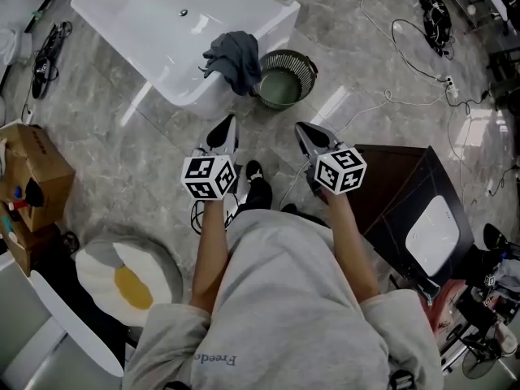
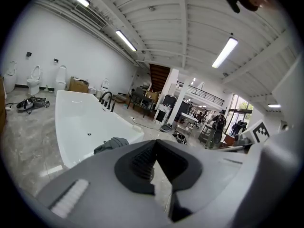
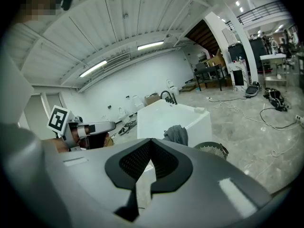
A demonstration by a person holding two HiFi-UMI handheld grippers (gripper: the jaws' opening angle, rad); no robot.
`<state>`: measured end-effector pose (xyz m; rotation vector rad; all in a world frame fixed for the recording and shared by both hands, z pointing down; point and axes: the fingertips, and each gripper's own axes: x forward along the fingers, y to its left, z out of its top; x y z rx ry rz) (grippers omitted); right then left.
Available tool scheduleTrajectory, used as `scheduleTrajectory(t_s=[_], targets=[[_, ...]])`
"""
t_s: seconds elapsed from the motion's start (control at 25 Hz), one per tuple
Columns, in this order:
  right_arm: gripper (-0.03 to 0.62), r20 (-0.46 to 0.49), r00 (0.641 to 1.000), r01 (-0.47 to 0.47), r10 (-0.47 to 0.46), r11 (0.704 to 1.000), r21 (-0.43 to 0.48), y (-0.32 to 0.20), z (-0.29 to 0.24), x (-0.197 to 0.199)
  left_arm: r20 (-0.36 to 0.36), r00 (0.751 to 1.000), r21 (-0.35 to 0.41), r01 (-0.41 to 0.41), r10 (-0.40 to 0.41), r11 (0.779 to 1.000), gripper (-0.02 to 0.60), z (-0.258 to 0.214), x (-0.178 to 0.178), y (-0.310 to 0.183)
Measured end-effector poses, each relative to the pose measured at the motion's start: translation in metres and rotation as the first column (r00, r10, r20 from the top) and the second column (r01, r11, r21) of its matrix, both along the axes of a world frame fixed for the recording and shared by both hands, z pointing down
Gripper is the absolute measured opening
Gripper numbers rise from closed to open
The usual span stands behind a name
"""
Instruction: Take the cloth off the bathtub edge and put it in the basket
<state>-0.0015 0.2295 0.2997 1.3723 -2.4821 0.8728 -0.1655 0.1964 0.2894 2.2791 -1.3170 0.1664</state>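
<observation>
A dark grey cloth (image 1: 234,58) hangs over the near corner of the white bathtub (image 1: 154,31); it also shows as the cloth (image 2: 112,144) and the cloth (image 3: 177,134) in the gripper views. Beside the tub stands a round dark wire basket (image 1: 284,78), seen too as the basket (image 3: 212,149). My left gripper (image 1: 227,126) and right gripper (image 1: 301,129) are both shut and hold nothing. They hover over the floor short of the tub, pointing toward the cloth and basket.
Cables (image 1: 398,55) trail across the marble floor at the right. A dark cabinet with a white basin (image 1: 422,226) stands at my right. A cardboard box (image 1: 28,173) and an egg-shaped cushion (image 1: 122,279) lie at my left. Black shoes (image 1: 258,189) mark my feet below the grippers.
</observation>
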Motion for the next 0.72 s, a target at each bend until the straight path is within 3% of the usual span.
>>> scheduleTrajectory(t_s=[0.28, 0.72], targets=[[0.001, -0.024, 1.0, 0.013, -0.013, 1.0, -0.019, -0.03, 0.006, -0.028, -0.013, 1.0, -0.037, -0.022, 0.021, 0.999, 0.058, 0.016, -0.019, -0.034], [0.002, -0.03, 0.999, 0.036, -0.038, 0.998, -0.042, -0.08, 0.026, -0.043, -0.001, 0.994, -0.117, 0.104, -0.105, 0.988, 0.058, 0.048, -0.083, -0.056]])
